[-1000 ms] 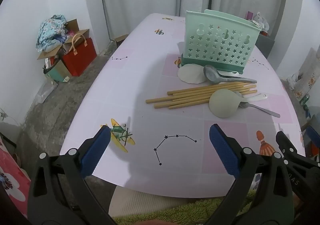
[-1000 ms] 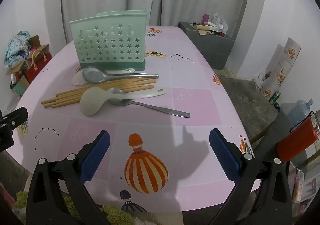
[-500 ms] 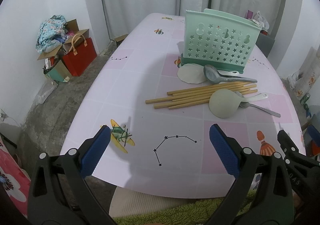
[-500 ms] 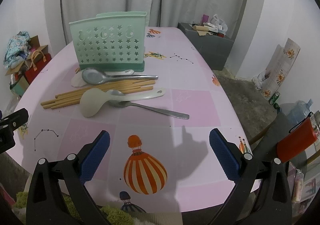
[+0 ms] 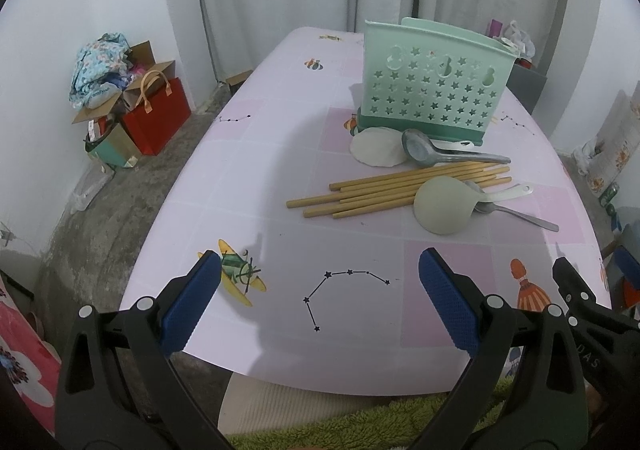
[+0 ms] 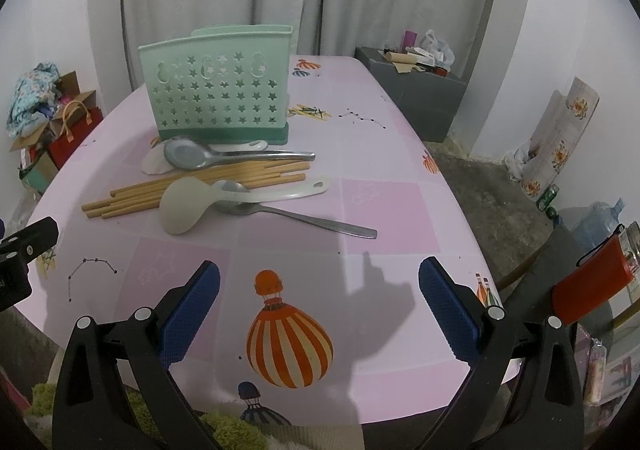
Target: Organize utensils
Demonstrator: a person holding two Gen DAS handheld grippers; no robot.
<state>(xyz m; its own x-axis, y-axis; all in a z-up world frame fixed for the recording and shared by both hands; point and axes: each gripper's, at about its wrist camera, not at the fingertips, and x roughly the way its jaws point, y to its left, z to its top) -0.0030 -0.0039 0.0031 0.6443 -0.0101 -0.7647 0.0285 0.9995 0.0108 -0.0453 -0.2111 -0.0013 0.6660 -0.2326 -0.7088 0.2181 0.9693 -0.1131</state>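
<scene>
**Pile is tangled — any single pull risks dragging its neighbours**

Landmark: the mint caddy (image 6: 218,84), upright on the pink table (image 6: 384,206), nothing visible in it.

Left to right in the right wrist view, all just in front of the caddy:
- left gripper (image 5: 320,302) — jaws wide apart, empty, hovering over the near table edge, well short of the caddy.
- chopsticks (image 6: 192,188) lie in a loose bundle in front of the caddy, ends fanned out. Risk: thin round sticks roll or scatter if only some are pinched.
- white flat spoon (image 6: 154,164) sits partly under the steel ladle (image 6: 224,156), touching the caddy's base. Risk: lifting the ladle nudges it.
- pale serving spoon (image 6: 188,206) rests bowl-down across the chopsticks and over the small steel spoon (image 6: 288,212). Risk: pulling the steel spoon from below tips the pale one off.
- right gripper (image 6: 319,304) — fingers spread, holding nothing, near table edge, well clear of the caddy.

Also likely: the caddy looks light and could shift or tip if a tool is pushed against its wall.
</scene>
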